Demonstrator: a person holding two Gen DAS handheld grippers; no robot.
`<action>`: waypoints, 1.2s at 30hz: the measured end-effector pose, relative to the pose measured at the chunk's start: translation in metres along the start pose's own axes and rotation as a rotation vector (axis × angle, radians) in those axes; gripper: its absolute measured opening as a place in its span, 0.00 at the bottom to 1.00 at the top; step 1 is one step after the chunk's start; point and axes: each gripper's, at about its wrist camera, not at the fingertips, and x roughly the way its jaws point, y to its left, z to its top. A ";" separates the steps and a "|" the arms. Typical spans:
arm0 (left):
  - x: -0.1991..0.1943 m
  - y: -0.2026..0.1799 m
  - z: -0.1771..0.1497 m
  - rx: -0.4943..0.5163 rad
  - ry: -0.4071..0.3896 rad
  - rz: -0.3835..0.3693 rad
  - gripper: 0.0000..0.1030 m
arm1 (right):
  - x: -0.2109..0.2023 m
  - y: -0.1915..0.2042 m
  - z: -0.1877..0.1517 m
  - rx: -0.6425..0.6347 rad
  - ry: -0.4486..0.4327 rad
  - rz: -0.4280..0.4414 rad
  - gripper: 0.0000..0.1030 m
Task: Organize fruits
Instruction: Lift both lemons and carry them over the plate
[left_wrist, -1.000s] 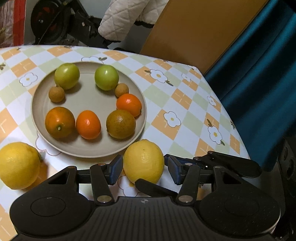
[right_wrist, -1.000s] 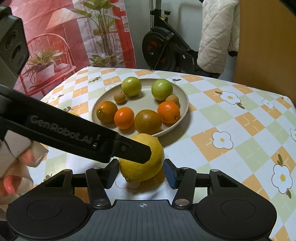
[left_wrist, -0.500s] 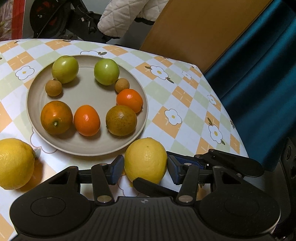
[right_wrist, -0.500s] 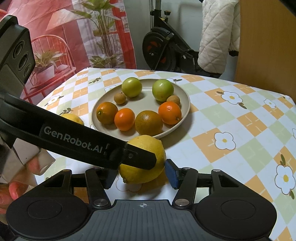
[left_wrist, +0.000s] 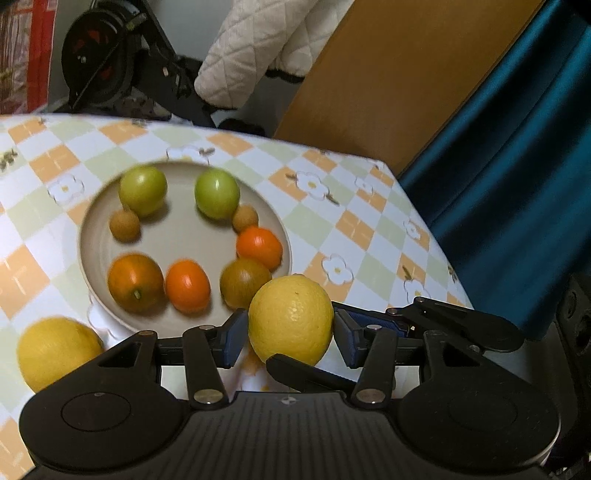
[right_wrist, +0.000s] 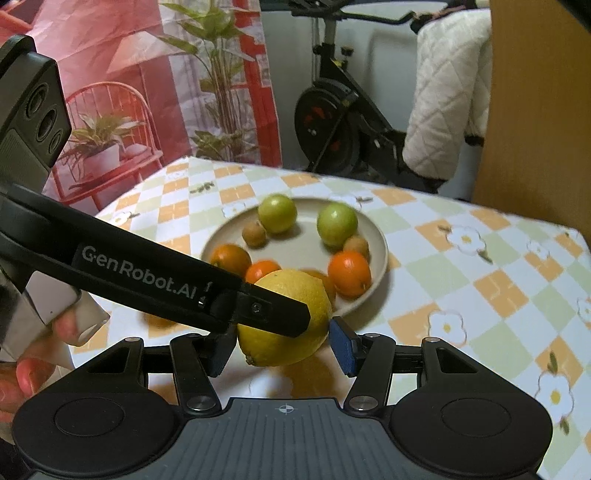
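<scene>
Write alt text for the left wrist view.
A yellow lemon sits between the left tongs, with the right tongs' fingers reaching in beside it. Behind, a beige plate holds eight small fruits; another lemon lies on the checked tablecloth.

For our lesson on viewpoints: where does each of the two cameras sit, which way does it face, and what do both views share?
Left wrist: sits on the left gripper, looking down over the held lemon to the plate; the right gripper's fingers cross in.
Right wrist: sits on the right gripper, facing the same lemon and plate; the left gripper and a hand show at left.
Shared: lemon, plate, exercise bike.
</scene>
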 end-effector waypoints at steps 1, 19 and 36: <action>-0.003 0.001 0.004 0.002 -0.010 0.004 0.51 | 0.001 0.001 0.005 -0.010 -0.005 0.003 0.50; 0.001 0.054 0.065 -0.037 -0.043 0.087 0.51 | 0.075 0.007 0.078 -0.111 0.007 0.059 0.49; 0.033 0.079 0.061 -0.072 0.037 0.117 0.50 | 0.114 0.004 0.076 -0.096 0.088 0.066 0.46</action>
